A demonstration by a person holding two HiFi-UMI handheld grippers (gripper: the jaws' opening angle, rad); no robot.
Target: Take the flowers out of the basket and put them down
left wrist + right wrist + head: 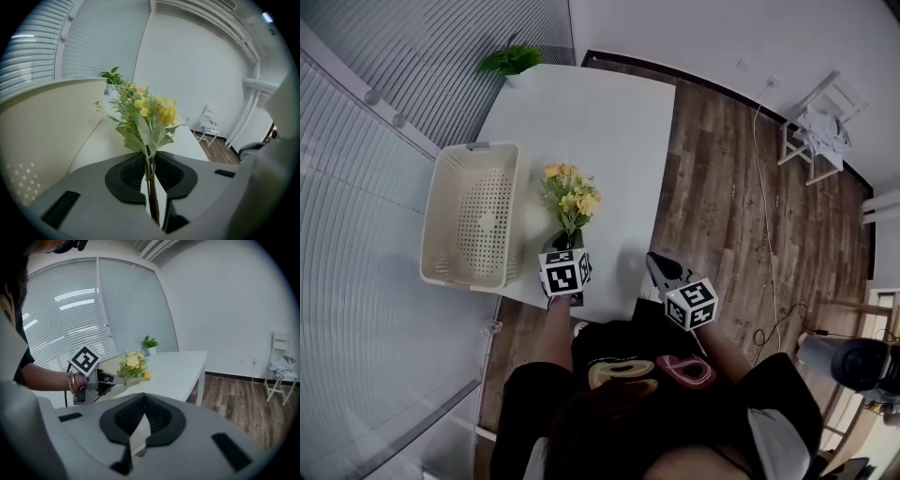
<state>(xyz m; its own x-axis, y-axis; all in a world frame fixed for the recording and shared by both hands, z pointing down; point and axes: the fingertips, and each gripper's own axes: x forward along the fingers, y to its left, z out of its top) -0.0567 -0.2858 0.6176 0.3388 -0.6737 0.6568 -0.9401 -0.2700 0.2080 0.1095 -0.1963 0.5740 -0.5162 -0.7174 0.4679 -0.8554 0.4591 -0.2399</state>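
A small bunch of yellow flowers (570, 199) with green leaves hangs over the white table (600, 122), just right of the cream perforated basket (516, 216). My left gripper (565, 242) is shut on the bunch's stems (150, 187), and the blooms (150, 112) point away from me. The basket's wall (42, 126) fills the left of the left gripper view, and its inside looks bare. In the right gripper view the flowers (132, 363) lie low over the tabletop. My right gripper (656, 262) hovers off the table's near corner, jaws together with nothing between them (140, 420).
A potted green plant (514, 61) stands at the table's far left corner. A white chair (816, 127) with cloth on it stands on the wooden floor to the right, and a cable (766, 187) runs across that floor. Window blinds line the left side.
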